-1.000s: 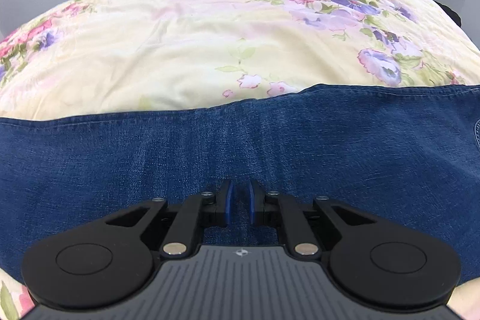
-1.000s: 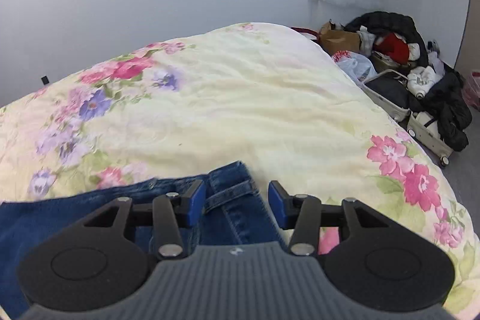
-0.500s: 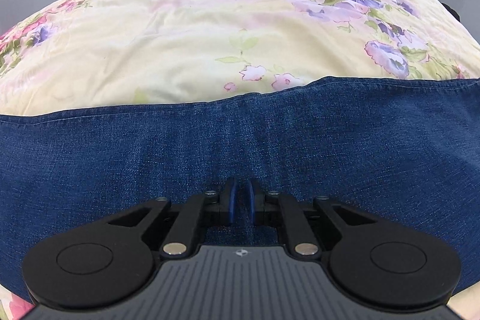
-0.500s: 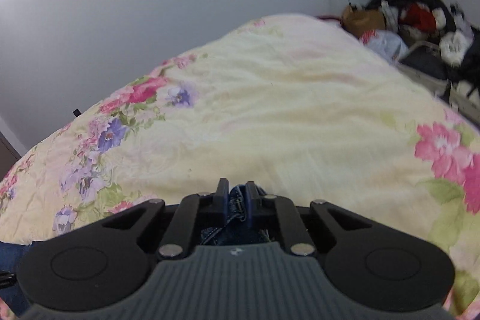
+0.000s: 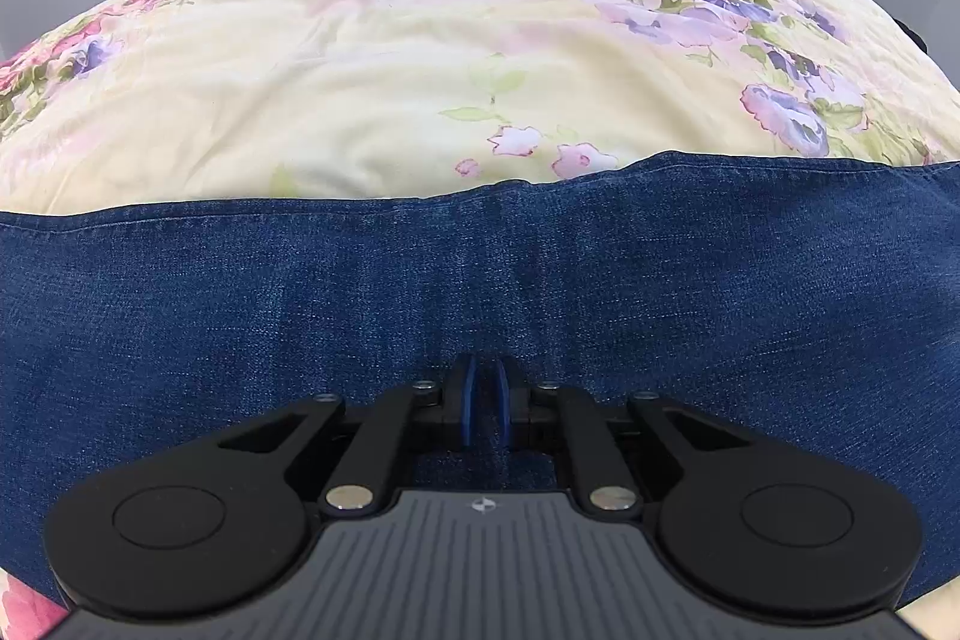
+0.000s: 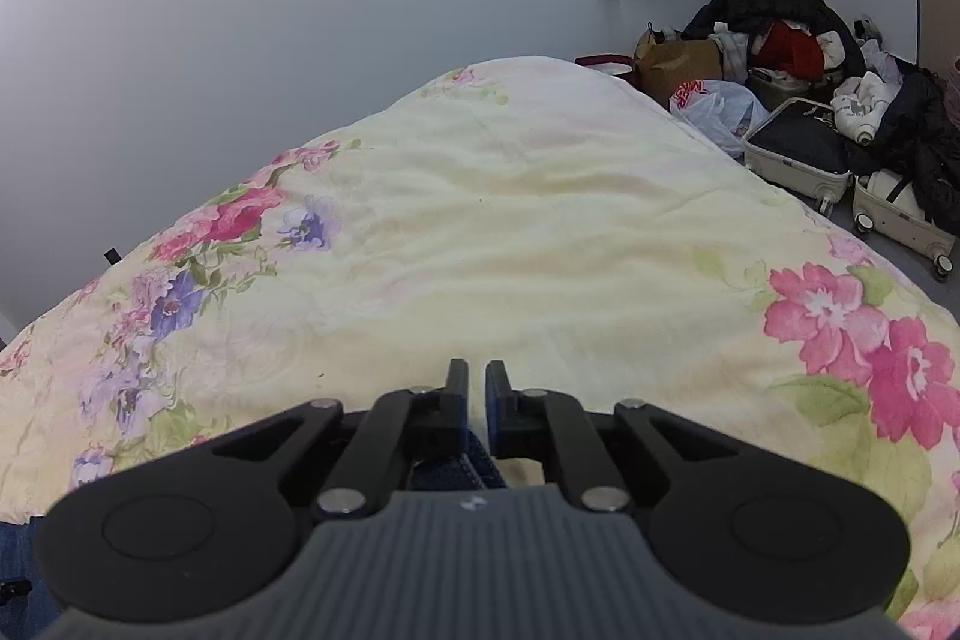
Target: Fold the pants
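On the floral quilt (image 5: 372,100), both grippers' fingers pinch the jeans (image 5: 240,316).

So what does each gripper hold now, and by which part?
Left gripper: the jeans, pinched mid-leg. Right gripper: the jeans' waistband.

right tongs (image 6: 471,394): we have just been closing them, from wide apart to a narrow slit | jeans (image 6: 459,463): their waistband corner, open to view a second ago, we now pinch between the pads, only a strip showing | right view: rolled, then levelled | left side: no change
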Demonstrator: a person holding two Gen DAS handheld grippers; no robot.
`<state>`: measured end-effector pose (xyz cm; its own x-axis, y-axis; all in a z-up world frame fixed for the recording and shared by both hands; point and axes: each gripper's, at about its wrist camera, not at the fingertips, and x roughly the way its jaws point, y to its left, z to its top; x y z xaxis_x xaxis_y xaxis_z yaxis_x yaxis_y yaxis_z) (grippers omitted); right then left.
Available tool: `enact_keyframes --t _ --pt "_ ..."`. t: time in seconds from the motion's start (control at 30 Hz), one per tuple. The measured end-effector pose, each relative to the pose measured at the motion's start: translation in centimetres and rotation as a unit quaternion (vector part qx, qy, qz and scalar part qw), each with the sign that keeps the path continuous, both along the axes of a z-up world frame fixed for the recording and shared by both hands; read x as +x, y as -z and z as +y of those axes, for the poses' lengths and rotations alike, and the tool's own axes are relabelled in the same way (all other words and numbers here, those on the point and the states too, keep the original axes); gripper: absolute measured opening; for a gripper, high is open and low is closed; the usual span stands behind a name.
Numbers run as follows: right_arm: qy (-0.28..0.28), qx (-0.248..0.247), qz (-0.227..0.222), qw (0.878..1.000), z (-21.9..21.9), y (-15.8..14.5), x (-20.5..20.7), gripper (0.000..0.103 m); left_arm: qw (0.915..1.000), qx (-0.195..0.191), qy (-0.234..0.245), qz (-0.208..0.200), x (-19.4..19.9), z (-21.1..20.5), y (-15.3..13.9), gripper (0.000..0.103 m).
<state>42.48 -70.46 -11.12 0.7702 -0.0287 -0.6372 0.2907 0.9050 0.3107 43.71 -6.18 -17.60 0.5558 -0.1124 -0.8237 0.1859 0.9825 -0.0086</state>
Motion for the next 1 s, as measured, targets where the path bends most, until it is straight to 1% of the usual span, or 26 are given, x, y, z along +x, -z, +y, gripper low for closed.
enact_keyframes --t 0.03,0.1,0.17,0.23,0.27,0.3,0.33,0.37,0.4,0.43,0.5,0.57,0.67,0.73,0.77,0.8,0.87,0.93,1.0 --pt "-0.008 0.002 -0.008 1.0 0.3 -0.4 -0.7 0.012 1.0 0.001 0.0 -0.001 0.0 0.0 0.0 0.014" --pt "-0.036 0.009 -0.014 0.999 1.5 -0.7 -1.7 0.014 1.0 0.001 -0.002 -0.003 -0.1 0.0 0.0 0.014" --pt "-0.077 0.009 -0.003 0.997 3.4 -0.3 -2.2 0.014 1.0 0.001 -0.003 -0.005 -0.2 0.0 0.0 0.014" --pt "-0.113 -0.015 0.017 0.993 5.7 0.7 -2.0 0.014 1.0 0.001 -0.004 -0.007 -0.2 0.0 0.0 0.014" --pt "-0.124 -0.036 0.025 0.991 6.7 1.3 -1.6 0.013 1.0 0.0 -0.003 -0.008 -0.2 0.0 0.0 0.014" --pt "-0.124 -0.063 0.037 0.99 7.4 2.1 -1.0 0.011 1.0 -0.002 -0.004 -0.008 -0.2 0.1 0.0 0.014" --pt "-0.109 -0.078 0.055 0.989 7.6 3.0 -0.2 0.007 0.9999 -0.008 -0.005 -0.009 -0.2 0.3 0.1 0.014" --pt "-0.093 -0.068 0.077 0.99 7.2 4.1 0.9 0.003 0.9998 -0.014 -0.007 -0.009 -0.2 0.5 0.1 0.014" --pt "-0.08 -0.05 0.092 0.991 6.9 5.1 1.7 0.003 0.9997 -0.022 -0.01 -0.009 -0.1 0.7 0.1 0.014" --pt "-0.071 -0.045 0.1 0.991 6.6 6.0 2.4 0.003 0.9995 -0.027 -0.012 -0.01 -0.1 0.9 0.2 0.014" --pt "-0.073 -0.071 0.106 0.989 7.2 6.7 3.2 0.004 0.9994 -0.032 -0.012 -0.011 0.1 1.0 0.3 0.014" --pt "-0.069 -0.079 0.114 0.988 7.5 6.9 3.7 0.004 0.9993 -0.035 -0.013 -0.008 0.3 1.0 0.2 0.013" --pt "-0.067 -0.089 0.122 0.986 7.9 6.2 3.5 0.004 0.9986 -0.048 -0.021 -0.001 0.3 1.4 -0.1 0.013" --pt "-0.066 -0.1 0.124 0.985 8.4 5.2 3.0 0.005 0.9976 -0.063 -0.03 0.005 0.1 2.0 -0.7 0.014" --pt "-0.063 -0.107 0.122 0.985 8.6 4.6 2.5 0.009 0.9973 -0.065 -0.036 0.003 -0.2 2.4 -1.1 0.018" --pt "-0.06 -0.113 0.116 0.985 8.9 3.9 1.8 0.014 0.9971 -0.064 -0.041 -0.004 -0.7 2.9 -1.5 0.028" --pt "-0.062 -0.12 0.105 0.985 9.8 2.2 0.2 0.019 0.9969 -0.06 -0.047 -0.02 -1.8 4.4 -2.8 0.037" --pt "-0.075 -0.125 0.098 0.984 11.2 0.9 -1.2 0.021 0.995 -0.072 -0.064 -0.026 -2.8 6.8 -3.9 0.038" --pt "-0.094 -0.125 0.096 0.983 13.1 -0.1 -2.4 0.022 0.991 -0.088 -0.097 -0.027 -3.7 9.8 -4.8 0.04"
